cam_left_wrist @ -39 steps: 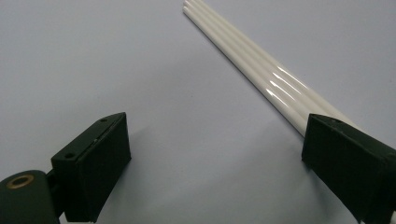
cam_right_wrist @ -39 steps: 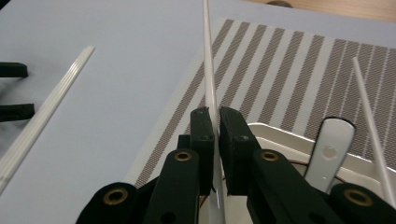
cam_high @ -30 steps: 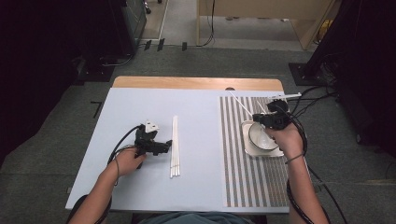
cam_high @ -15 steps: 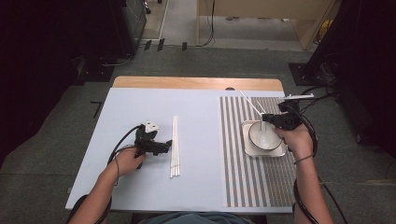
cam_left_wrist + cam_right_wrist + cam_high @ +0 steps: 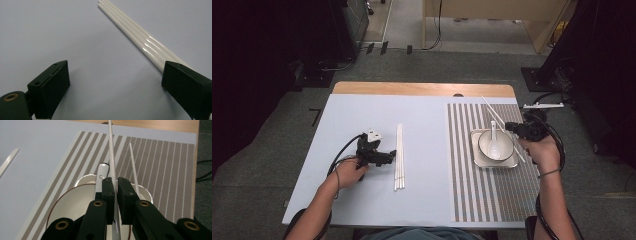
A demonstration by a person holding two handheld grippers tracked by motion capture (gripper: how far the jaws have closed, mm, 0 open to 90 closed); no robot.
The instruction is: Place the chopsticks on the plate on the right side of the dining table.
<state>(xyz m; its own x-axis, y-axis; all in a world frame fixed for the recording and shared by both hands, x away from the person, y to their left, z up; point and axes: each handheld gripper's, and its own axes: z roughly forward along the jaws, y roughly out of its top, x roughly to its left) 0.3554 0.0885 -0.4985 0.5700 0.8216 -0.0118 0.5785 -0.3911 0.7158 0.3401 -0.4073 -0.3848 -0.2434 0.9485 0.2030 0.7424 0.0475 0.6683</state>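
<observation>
1. Starting nearest the person, the left gripper (image 5: 388, 156) rests low on the pale blue tabletop (image 5: 427, 200) with its jaws spread wide apart and nothing between them.
2. Its own view shows what the high view blurs: the bundle of glossy white chopsticks (image 5: 140, 41) runs diagonally, one end passing behind the right-hand jaw, with bare table under the gap.
3. From above, that bundle (image 5: 399, 156) lies lengthwise just beside the left gripper's tips.
4. Farther right, on the brown-striped placemat (image 5: 469, 195), a white bowl (image 5: 502, 145) sits on a square white dish (image 5: 478, 161), a white ceramic spoon (image 5: 493, 140) inside it.
5. The right gripper (image 5: 512, 127) hovers at the bowl's far edge; the right gripper view shows its jaws clamped on a single white chopstick (image 5: 112, 157).
6. A second loose white chopstick (image 5: 133, 172) lies just beside it over the placemat.
7. Farthest off, the table's wooden edge (image 5: 422, 89) shows.
</observation>
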